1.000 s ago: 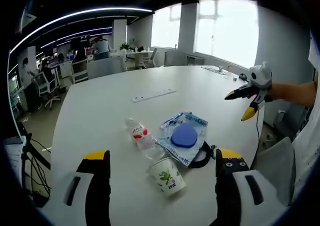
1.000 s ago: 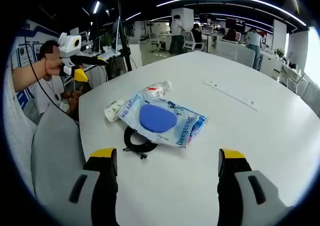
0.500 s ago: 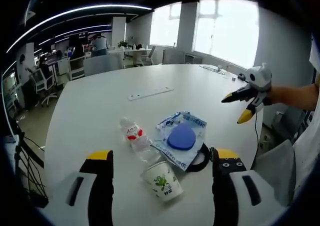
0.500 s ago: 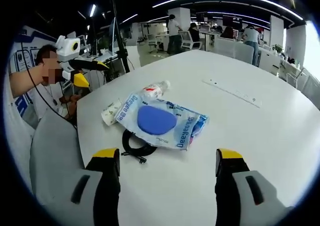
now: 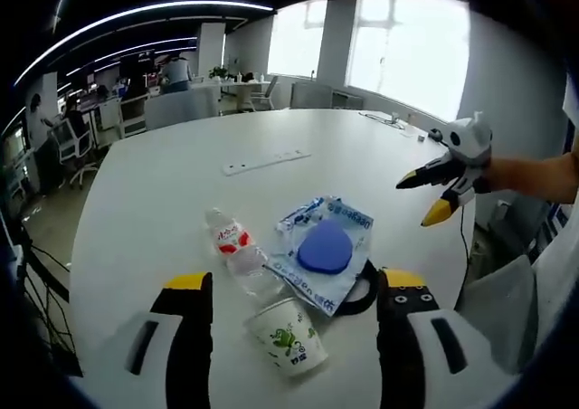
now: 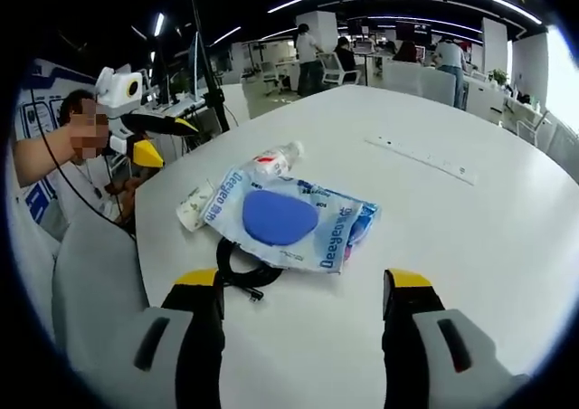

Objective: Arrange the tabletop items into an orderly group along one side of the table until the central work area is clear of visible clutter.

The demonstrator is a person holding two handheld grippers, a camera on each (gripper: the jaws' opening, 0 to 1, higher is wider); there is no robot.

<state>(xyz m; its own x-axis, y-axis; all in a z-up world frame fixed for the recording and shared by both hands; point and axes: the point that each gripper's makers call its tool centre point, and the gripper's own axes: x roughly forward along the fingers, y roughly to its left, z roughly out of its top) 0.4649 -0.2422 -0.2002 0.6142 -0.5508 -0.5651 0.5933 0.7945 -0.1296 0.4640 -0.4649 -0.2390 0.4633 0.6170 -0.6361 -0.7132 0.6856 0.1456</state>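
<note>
On a white office table (image 5: 163, 183): 1 paper cup (image 5: 288, 336), 1 plastic water bottle (image 5: 234, 249), 1 clear packet (image 5: 321, 251) holding 1 blue disc (image 5: 324, 247), 1 coiled black cable (image 6: 242, 266) and 1 white power strip (image 5: 266, 161). 2 yellow-tipped grippers are counted, the left gripper (image 5: 289, 287) and the right gripper (image 6: 303, 282).

Both cameras drift slightly, while the right gripper (image 5: 432, 194), at 3 o'clock in the left gripper view, dips a little.
</note>
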